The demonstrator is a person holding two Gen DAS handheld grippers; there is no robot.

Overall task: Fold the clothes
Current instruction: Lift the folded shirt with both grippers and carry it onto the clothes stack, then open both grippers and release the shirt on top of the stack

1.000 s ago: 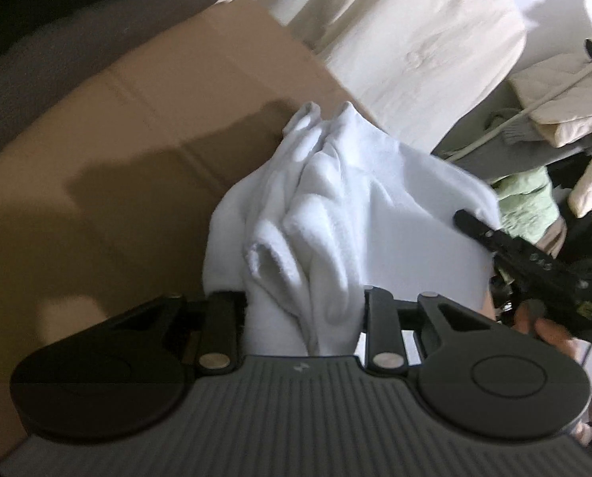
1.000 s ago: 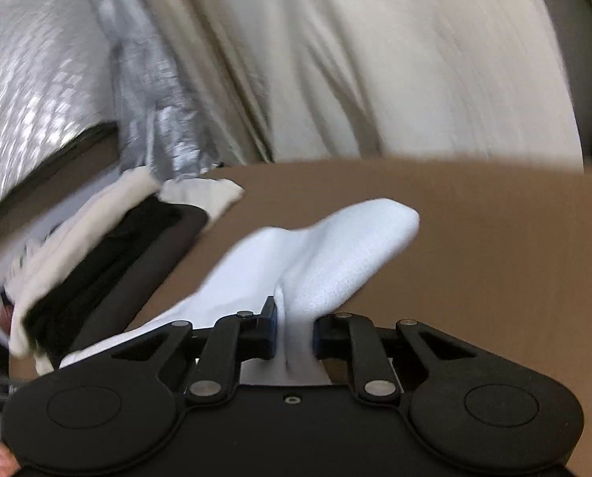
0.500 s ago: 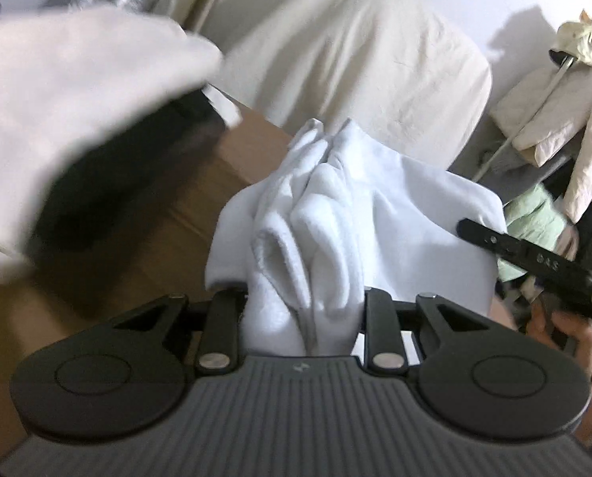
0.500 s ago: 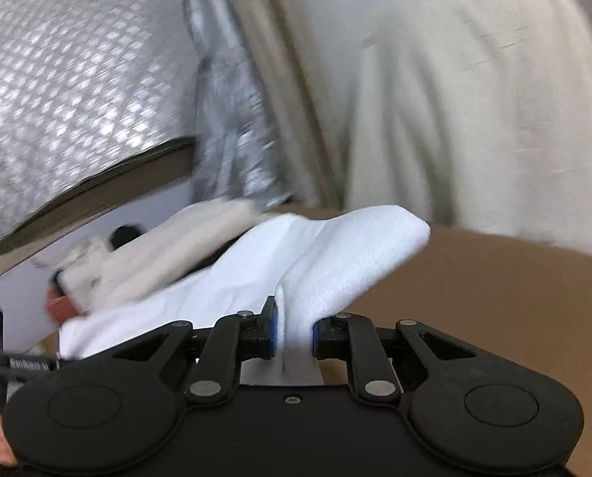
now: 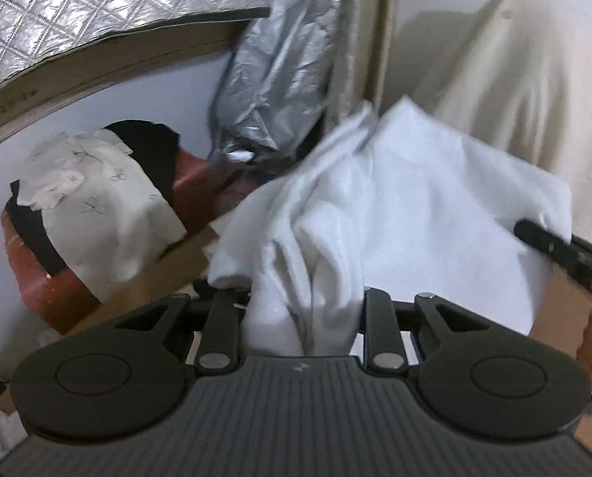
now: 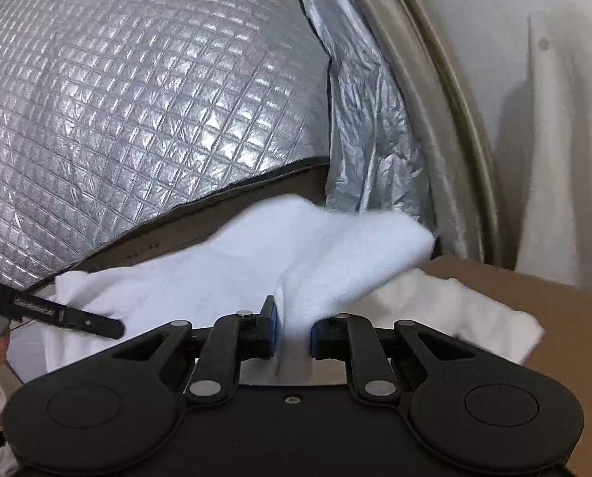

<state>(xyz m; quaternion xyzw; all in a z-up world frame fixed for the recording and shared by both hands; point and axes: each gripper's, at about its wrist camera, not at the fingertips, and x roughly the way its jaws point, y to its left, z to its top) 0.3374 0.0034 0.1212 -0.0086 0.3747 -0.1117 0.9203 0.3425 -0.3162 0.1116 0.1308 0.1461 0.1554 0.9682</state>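
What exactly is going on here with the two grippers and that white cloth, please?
A person is folding laundry with a handheld gripper in each hand. The left gripper and the right gripper are both clamped on the same white garment, holding it bunched between them above the brown cardboard surface.

2 grippers, 1 white garment, approx 2 more on stool.

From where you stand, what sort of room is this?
Probably a lived-in room at home, used for sorting laundry. A soft white garment is being handled over a brown cardboard surface, a heap of white and black clothes lies beside it, and a quilted silver foil sheet hangs behind.
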